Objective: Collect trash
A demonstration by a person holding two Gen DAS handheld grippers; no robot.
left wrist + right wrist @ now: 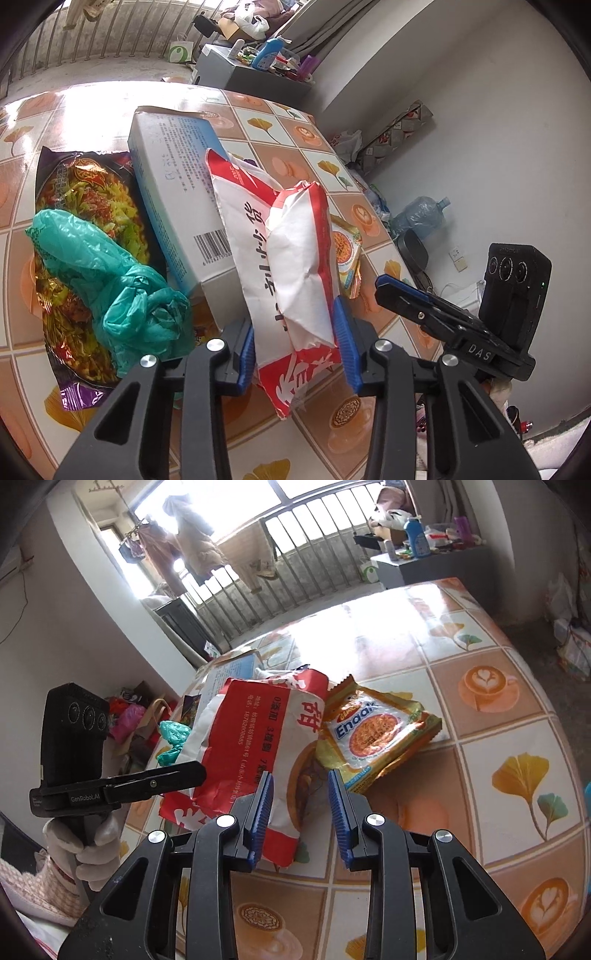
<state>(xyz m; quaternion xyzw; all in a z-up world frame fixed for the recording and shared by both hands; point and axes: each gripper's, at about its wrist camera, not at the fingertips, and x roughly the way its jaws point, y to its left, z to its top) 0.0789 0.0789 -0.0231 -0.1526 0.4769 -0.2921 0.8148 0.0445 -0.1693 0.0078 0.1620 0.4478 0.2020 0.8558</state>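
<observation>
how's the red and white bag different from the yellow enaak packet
The red and white bag is larger, crumpled and sits between the left gripper fingers; the yellow Enaak packet is smaller, flatter and lies free on the table. Both are food wrappers, overlapping.

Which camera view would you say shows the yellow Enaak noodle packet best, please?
The right wrist view: the yellow Enaak packet lies face-up, label readable. In the left wrist view only its corner peeks from behind the red-and-white bag.

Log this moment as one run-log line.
left gripper: shut on red-and-white bag | right gripper: open, empty | Enaak packet: on table
</observation>
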